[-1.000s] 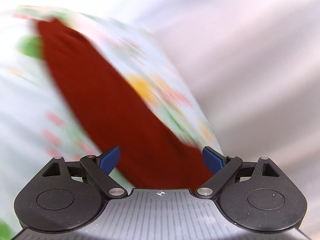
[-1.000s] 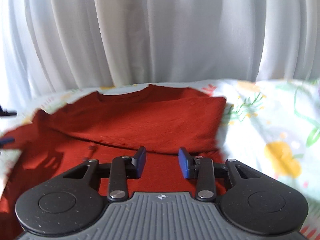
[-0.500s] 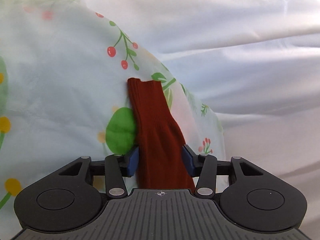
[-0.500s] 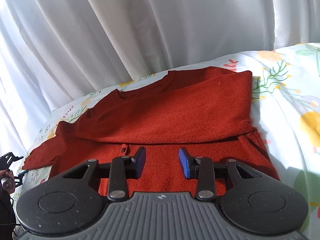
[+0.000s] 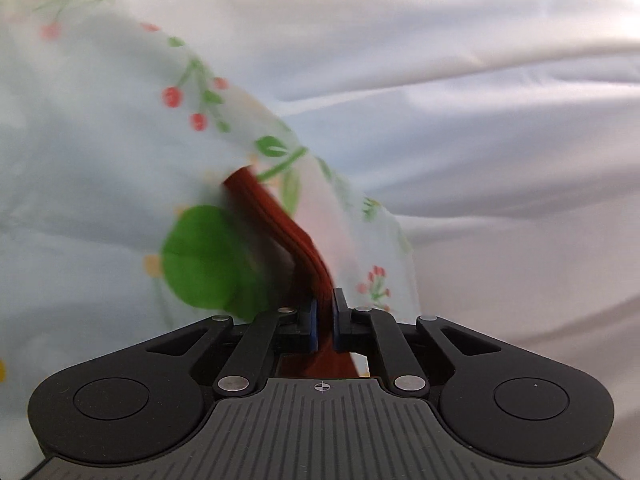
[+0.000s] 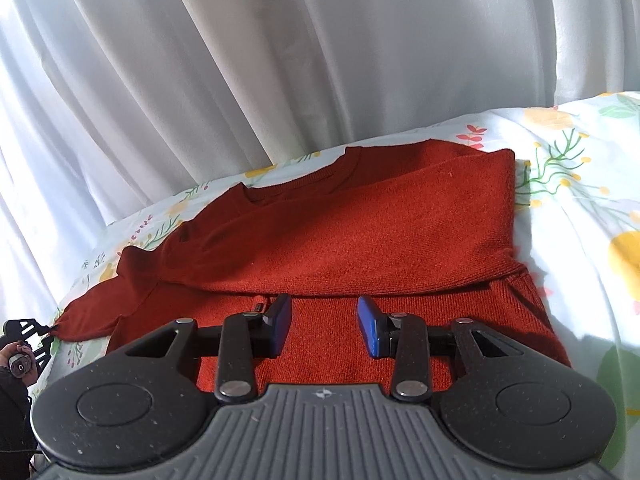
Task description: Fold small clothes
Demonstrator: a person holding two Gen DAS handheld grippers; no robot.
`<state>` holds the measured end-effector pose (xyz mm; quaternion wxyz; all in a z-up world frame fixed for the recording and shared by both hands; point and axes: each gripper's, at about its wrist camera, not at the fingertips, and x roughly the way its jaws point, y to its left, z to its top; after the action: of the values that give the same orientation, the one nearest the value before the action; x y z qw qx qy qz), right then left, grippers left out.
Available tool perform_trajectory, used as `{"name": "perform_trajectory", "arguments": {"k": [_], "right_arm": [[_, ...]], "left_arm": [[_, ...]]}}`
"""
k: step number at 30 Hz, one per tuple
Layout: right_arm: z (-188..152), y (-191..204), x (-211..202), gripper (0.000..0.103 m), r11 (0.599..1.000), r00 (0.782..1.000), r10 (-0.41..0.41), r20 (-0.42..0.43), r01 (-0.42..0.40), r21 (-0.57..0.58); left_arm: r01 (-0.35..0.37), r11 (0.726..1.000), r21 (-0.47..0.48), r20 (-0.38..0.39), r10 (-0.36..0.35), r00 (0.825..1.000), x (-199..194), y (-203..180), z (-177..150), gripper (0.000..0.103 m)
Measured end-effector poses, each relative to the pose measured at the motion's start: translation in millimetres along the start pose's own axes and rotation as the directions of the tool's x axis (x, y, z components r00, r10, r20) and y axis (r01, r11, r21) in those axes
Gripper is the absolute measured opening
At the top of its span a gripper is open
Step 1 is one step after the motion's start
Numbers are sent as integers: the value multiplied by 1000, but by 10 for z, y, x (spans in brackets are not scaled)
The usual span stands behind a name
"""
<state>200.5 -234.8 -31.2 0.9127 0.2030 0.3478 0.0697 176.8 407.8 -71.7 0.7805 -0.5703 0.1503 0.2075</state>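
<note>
A red knit sweater [image 6: 360, 232] lies on a floral sheet [image 6: 580, 240], its right side folded across the body. Its left sleeve [image 6: 92, 312] stretches out to the left edge of the right wrist view. There my left gripper [image 6: 50, 330] holds the cuff. In the left wrist view the jaws of the left gripper [image 5: 324, 304] are closing, with the pads pressed on the sleeve [image 5: 280, 224], which is lifted and blurred. My right gripper [image 6: 325, 312] hovers open just above the sweater's lower body, nothing between its fingers.
White curtains [image 6: 280, 60] hang right behind the sheet's far edge. The floral sheet [image 5: 100, 140] drops off beside the sleeve, with white cloth [image 5: 500, 160] beyond. A person's hand [image 6: 18, 360] shows at the far left.
The left gripper slid to the sleeve's end and shut on it; the sleeve now rises off the sheet. The right gripper stayed over the sweater with the same gap, its view tilting slightly.
</note>
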Motion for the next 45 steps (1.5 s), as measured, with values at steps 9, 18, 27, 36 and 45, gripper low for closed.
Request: {"name": "perform_trajectory", "arguments": {"k": [9, 18, 27, 36, 45], "right_arm": [[3, -17, -185, 36, 1000, 999, 2, 45, -3, 24], [-8, 19, -84, 36, 997, 999, 50, 18, -51, 61], [345, 260, 778, 36, 965, 967, 236, -96, -222, 142], [599, 451, 1777, 34, 933, 948, 259, -182, -197, 301], [602, 556, 1912, 5, 942, 960, 231, -156, -180, 284]], "left_arm": [[488, 766, 418, -379, -341, 860, -155, -1600, -1462, 8], [488, 666, 564, -601, -75, 796, 30, -1562, -3080, 69], [296, 692, 659, -435, 29, 900, -132, -1176, -2711, 83], [160, 712, 684, -295, 70, 953, -196, -998, -2411, 86], [120, 680, 724, -252, 99, 963, -261, -970, -2390, 86]]}}
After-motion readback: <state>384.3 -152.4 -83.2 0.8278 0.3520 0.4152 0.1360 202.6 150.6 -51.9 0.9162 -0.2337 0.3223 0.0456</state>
